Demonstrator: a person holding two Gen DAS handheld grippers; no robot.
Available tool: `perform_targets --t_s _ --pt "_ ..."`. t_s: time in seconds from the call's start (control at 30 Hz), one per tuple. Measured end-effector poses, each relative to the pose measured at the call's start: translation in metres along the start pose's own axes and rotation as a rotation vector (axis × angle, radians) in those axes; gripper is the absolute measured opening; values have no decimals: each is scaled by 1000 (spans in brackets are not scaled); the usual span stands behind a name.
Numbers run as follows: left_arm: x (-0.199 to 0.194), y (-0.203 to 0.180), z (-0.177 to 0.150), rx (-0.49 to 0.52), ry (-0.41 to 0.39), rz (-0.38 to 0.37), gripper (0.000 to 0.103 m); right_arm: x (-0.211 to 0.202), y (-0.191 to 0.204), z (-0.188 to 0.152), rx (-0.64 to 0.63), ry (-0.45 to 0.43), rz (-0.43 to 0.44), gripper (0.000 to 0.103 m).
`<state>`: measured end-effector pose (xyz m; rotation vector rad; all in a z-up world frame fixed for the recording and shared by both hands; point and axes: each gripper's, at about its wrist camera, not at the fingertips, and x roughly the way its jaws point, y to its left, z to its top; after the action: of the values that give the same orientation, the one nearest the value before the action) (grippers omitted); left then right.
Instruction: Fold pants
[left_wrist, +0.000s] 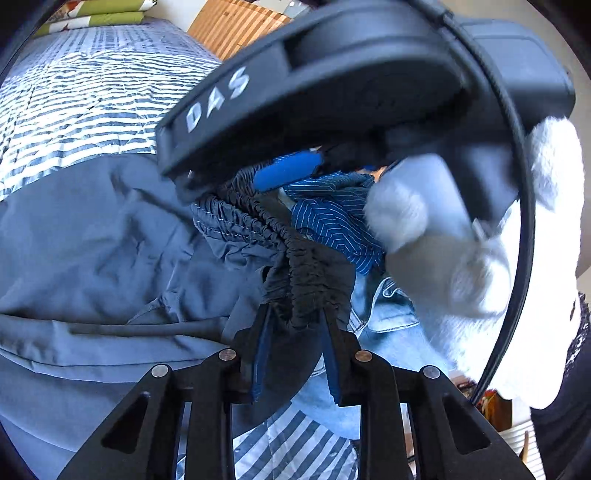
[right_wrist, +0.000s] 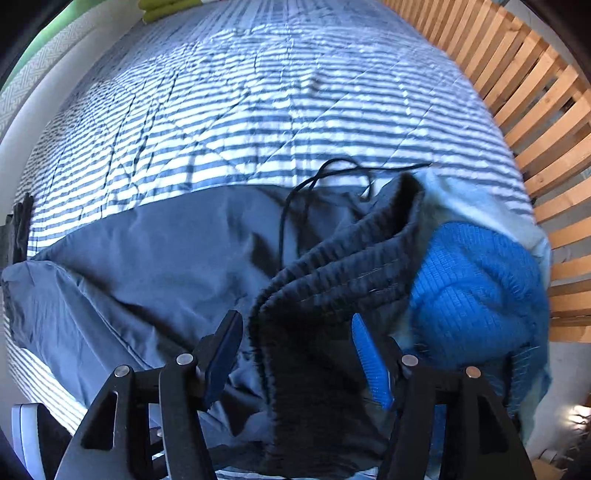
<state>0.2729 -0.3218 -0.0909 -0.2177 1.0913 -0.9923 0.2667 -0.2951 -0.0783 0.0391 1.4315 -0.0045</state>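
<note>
Slate-blue fabric: pants (right_wrist: 155, 266) are lying spread across the bed, their elastic waistband (left_wrist: 306, 273) bunched and ribbed.
Bedspread: a blue-and-white striped quilt (right_wrist: 240, 110) is covering the bed beneath the pants.
Left hand-held gripper (left_wrist: 295, 354): its blue pads are pinching the gathered waistband, with dark cloth filling the narrow gap between them.
Right hand-held gripper (right_wrist: 295, 354): its jaws are standing wide apart above the pants; the ribbed waistband is running between them, but neither pad is pressing on it.
Right device from the left view: the black body of the right hand-held gripper is looming over the waistband, held by a hand in a white fuzzy glove (left_wrist: 443, 236).
Drawstring: a thin black cord (right_wrist: 317, 184) is looping loosely over the pants near the quilt's edge.
Other clothes: a bright blue knit garment (right_wrist: 476, 288) is sitting just beside the waistband, and a dark blue pinstriped garment (left_wrist: 332, 218) and pale denim (left_wrist: 391, 317) are showing near it.
Bed frame: wooden slats (right_wrist: 535, 110) are running along the bed's right side.
Far end: green folded bedding (left_wrist: 96, 14) is lying at the head of the bed.
</note>
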Motion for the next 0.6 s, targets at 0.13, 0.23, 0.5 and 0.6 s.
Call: perform_targets --t_s 0.13,0.23,0.5,0.6 --pt "-4 3 -7 0 9 -7 26 10 0 -5 -4 7 -48 55" --pt "-10 0 -9 42 32 13 26 6 -8 -12 7 10 -61 18" --pt "-73 -4 -30 214 2 163 34 -84 -91 -83 219 -159 -44 9" --pt "-75 -1 -32 222 18 186 35 -89 -141 -111 362 -148 35 9"
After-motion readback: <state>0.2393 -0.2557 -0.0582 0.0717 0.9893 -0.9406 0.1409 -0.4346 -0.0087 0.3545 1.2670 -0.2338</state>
